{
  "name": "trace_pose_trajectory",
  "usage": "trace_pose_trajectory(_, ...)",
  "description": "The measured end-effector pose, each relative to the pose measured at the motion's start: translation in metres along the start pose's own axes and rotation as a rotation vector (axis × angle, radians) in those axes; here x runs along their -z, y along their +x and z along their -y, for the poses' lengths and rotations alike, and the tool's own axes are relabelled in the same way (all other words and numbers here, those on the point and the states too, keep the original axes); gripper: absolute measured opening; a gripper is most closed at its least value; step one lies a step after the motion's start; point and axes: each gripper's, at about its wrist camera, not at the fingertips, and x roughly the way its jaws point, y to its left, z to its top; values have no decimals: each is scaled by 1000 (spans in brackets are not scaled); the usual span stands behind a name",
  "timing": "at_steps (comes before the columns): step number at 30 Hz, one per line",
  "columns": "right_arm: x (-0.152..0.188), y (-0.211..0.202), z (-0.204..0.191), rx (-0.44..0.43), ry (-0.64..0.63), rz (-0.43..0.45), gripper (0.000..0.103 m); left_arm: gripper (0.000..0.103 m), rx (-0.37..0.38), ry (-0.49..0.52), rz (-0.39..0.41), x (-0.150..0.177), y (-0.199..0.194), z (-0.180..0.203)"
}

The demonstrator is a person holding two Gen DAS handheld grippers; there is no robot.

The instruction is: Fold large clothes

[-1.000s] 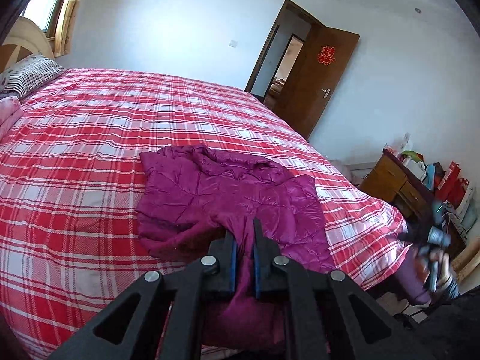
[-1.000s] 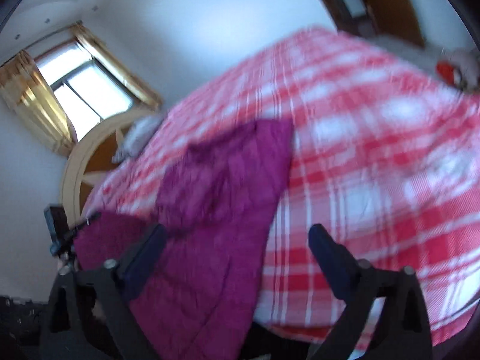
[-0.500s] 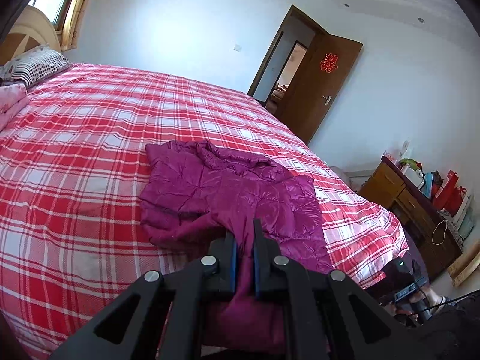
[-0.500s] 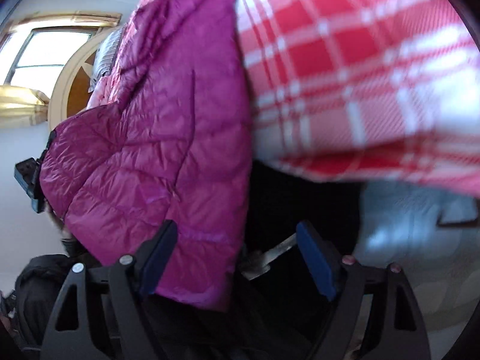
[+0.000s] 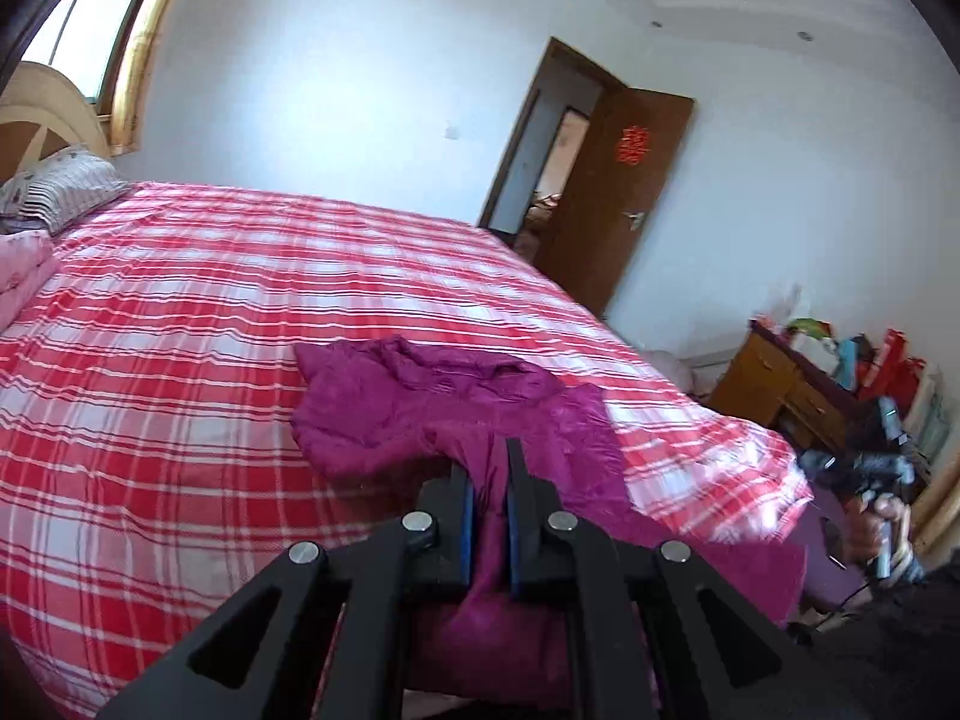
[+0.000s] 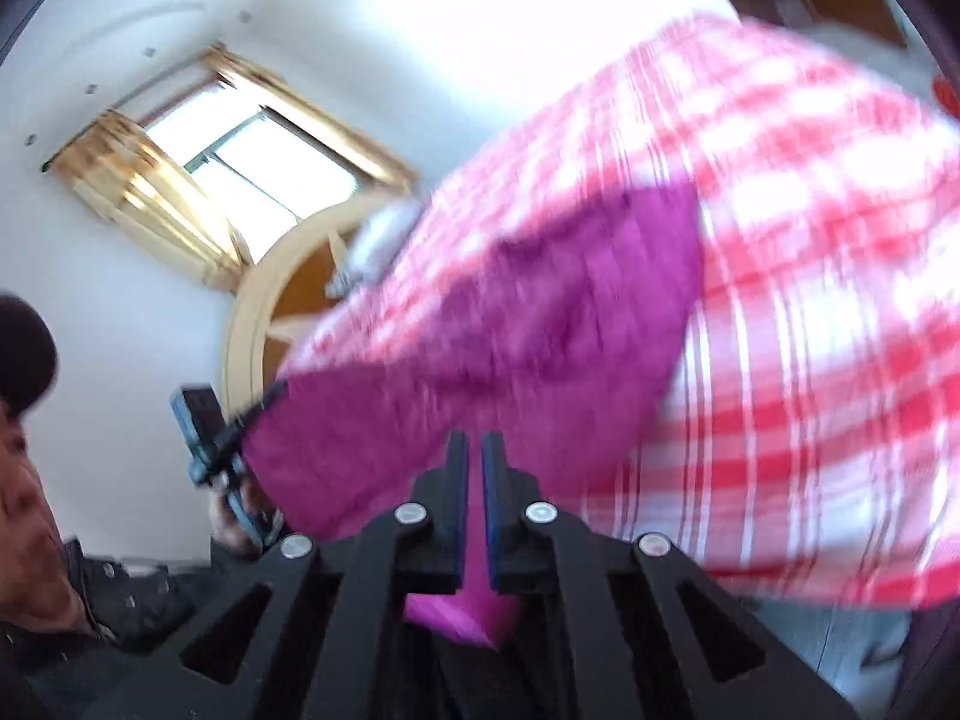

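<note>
A magenta quilted jacket [image 5: 432, 414] lies rumpled on the red and white plaid bed [image 5: 210, 330], its near end hanging over the bed's edge. My left gripper [image 5: 487, 480] is shut on the jacket's near hem. In the blurred right wrist view the jacket [image 6: 510, 324] spreads over the bed [image 6: 810, 300]. My right gripper [image 6: 474, 468] is shut on another part of the jacket's lower edge, with cloth showing between and below the pads. The right gripper [image 5: 864, 468] also shows at the bed's right corner in the left wrist view, and the left gripper's body [image 6: 207, 438] shows in the right wrist view.
Striped pillows [image 5: 60, 192] and a wooden headboard [image 5: 42, 120] are at the far left. An open brown door [image 5: 624, 198] is beyond the bed. A wooden dresser [image 5: 780, 384] with bags stands at the right. The person's face [image 6: 24, 492] is at the left edge.
My right gripper was open below the bed's edge and has shut on the jacket's hem and swung back up. My left gripper has kept its hold on the jacket.
</note>
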Motion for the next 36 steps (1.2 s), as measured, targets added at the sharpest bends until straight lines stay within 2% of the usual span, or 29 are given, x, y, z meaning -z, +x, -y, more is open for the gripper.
trace_pose_trajectory(3,-31,0,4,23,-13,74,7,8,-1,-68,-54,-11,33,-20)
trace_pose_trajectory(4,-39,-1,10,70,-34,82,7,8,10,-98,-78,-14,45,-27)
trace_pose_trajectory(5,-45,7,18,118,-40,76,13,8,19,-106,-82,-15,49,-28)
trace_pose_trajectory(6,-47,17,32,106,20,44,16,8,23,-104,-84,-16,51,-29)
trace_pose_trajectory(7,-45,25,50,73,111,-14,27,8,26,-93,-83,-16,51,-28)
trace_pose_trajectory(8,-37,34,68,45,199,-90,75,8,34,-85,-79,-17,51,-26)
trace_pose_trajectory(9,-26,41,81,42,245,-135,103,8,39,-83,-77,-17,51,-25)
trace_pose_trajectory(10,-16,45,88,47,266,-158,103,8,44,-86,-75,-18,52,-24)
trace_pose_trajectory(14,57,86,109,59,387,-412,102,8,55,-93,-71,-17,55,-22)
trace_pose_trajectory(17,110,114,122,5,518,-572,89,8,49,-91,-65,-16,51,-20)
trace_pose_trajectory(18,117,116,122,-16,539,-590,88,8,42,-87,-62,-15,49,-20)
trace_pose_trajectory(20,134,119,116,-116,588,-609,86,8,25,-78,-62,-13,47,-20)
trace_pose_trajectory(22,132,116,102,-184,574,-610,63,8,7,-67,-64,-10,43,-20)
trace_pose_trajectory(23,127,111,89,-176,506,-593,29,8,3,-62,-64,-9,42,-20)
trace_pose_trajectory(24,120,106,80,-145,453,-566,11,8,1,-58,-62,-9,39,-19)
trace_pose_trajectory(26,99,90,65,-105,357,-484,10,8,-3,-54,-50,-11,34,-18)
trace_pose_trajectory(28,75,66,51,-86,263,-366,9,8,18,-71,-28,-17,26,-18)
trace_pose_trajectory(31,20,29,19,-69,128,-174,9,8,39,-65,19,-33,21,-14)
trace_pose_trajectory(33,-9,17,7,-33,61,-94,8,8,46,-53,34,-48,29,-13)
trace_pose_trajectory(36,-58,21,4,7,12,-12,8,8,46,-54,21,-70,59,-22)
